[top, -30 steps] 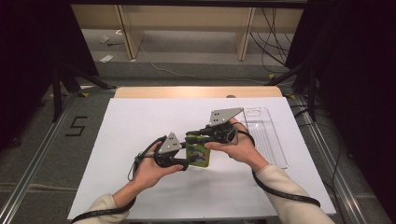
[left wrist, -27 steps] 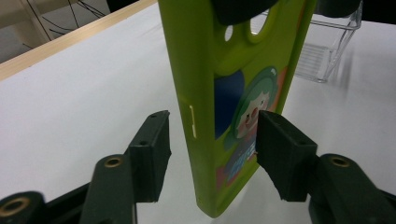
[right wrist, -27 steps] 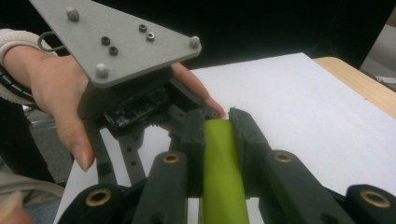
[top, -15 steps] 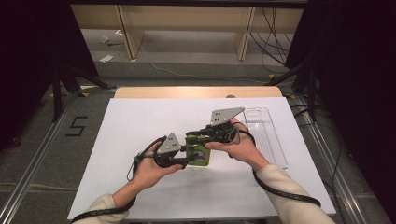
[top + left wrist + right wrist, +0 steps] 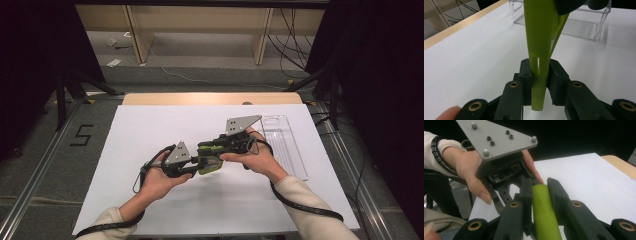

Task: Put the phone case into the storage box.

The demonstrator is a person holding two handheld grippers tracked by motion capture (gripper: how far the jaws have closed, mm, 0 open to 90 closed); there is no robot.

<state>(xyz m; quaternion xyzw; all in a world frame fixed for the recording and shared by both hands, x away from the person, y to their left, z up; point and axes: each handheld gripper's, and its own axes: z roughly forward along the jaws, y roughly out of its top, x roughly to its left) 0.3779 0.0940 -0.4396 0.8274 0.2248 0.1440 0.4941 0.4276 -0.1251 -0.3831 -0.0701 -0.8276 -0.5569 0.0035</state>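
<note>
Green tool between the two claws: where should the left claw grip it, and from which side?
On its thin flat end, edge-on from the person's left. The green tool narrows to a slim blade with a slot, so the pads can bear on its two broad faces. The left claw has just been closing there; the right claw holds the rounded end.

One sign can be read from here: a black figure "5" (image 5: pixel 82 135) marked on the grey floor (image 5: pixel 45 165), just off the left edge of the white table (image 5: pixel 150 125), near its far corner. Nothing else carries legible writing; the scraps of paper (image 5: pixel 114 62) lying on the floor well beyond the table's far edge are too small to read.
</note>
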